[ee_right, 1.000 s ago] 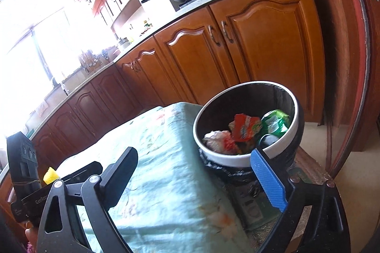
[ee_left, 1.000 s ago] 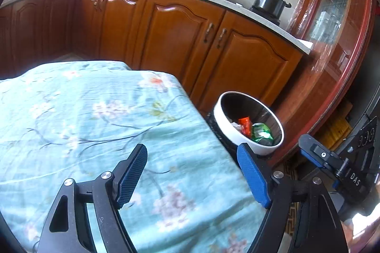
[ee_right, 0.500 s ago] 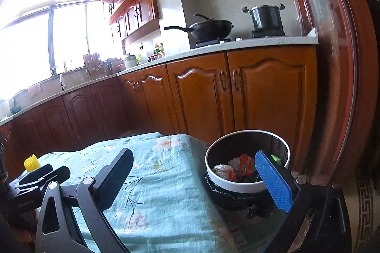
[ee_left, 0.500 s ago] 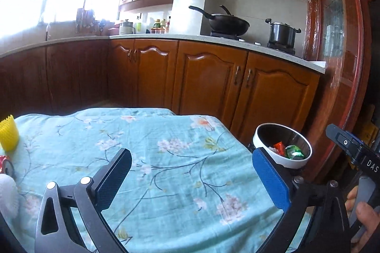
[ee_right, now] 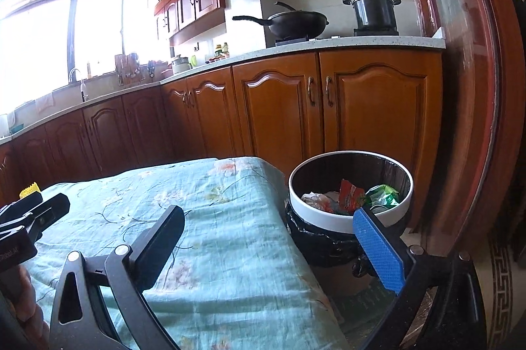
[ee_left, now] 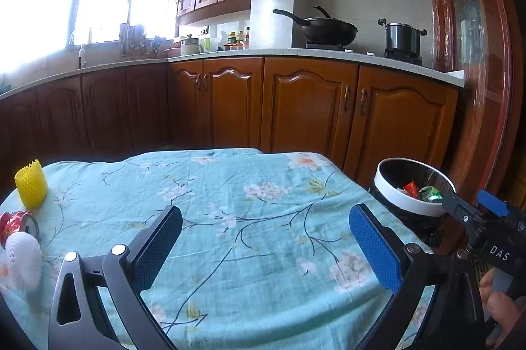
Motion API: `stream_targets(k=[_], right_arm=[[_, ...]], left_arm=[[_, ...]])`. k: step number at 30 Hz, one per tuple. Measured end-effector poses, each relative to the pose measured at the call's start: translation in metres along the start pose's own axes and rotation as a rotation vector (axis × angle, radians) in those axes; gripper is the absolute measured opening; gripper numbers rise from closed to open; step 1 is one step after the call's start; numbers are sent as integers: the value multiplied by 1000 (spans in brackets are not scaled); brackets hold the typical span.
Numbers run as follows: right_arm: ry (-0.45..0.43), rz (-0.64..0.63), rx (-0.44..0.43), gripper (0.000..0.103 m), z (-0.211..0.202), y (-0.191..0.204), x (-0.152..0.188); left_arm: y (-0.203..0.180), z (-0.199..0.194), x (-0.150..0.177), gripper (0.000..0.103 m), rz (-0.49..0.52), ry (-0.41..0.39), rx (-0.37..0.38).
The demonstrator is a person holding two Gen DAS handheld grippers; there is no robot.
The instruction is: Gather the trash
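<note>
A round white-rimmed trash bin (ee_right: pixel 328 221) with a black liner stands off the table's right edge, holding red and green wrappers (ee_right: pixel 351 195); it also shows in the left wrist view (ee_left: pixel 411 205). On the table's left edge lie a yellow foam sleeve (ee_left: pixel 31 187), a crushed red can (ee_left: pixel 18 223) and a white foam net (ee_left: pixel 21 261). My left gripper (ee_left: pixel 266 248) is open and empty over the cloth. My right gripper (ee_right: pixel 269 248) is open and empty, near the bin.
The table wears a teal floral cloth (ee_left: pixel 230 202). Wooden kitchen cabinets (ee_left: pixel 296 106) run behind, with a wok (ee_left: pixel 325 29) and a pot (ee_left: pixel 402 37) on the stove. A wooden door frame (ee_right: pixel 476 87) stands right of the bin.
Both grippers have drawn back and tilted up from the bin. The left view now takes in the table's left edge with the yellow sleeve, can and white net. Both stay open.
</note>
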State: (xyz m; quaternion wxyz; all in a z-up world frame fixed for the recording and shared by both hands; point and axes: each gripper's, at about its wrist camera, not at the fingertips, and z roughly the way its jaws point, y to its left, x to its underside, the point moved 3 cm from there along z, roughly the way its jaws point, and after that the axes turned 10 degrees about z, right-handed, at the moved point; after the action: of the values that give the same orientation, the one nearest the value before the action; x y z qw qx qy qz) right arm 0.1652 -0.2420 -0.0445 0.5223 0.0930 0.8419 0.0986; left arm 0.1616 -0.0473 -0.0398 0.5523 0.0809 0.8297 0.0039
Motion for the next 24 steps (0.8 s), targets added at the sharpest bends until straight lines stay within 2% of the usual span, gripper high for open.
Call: stream_targets(k=[9,24], right_arm=[[-38,-43,36,103,-7,4,-2],[-52,-32,29,103,-12,3,-6]], left_arm=[[-2,4,0,102,26,20,5],[-4,3,2,102,39,22,7]])
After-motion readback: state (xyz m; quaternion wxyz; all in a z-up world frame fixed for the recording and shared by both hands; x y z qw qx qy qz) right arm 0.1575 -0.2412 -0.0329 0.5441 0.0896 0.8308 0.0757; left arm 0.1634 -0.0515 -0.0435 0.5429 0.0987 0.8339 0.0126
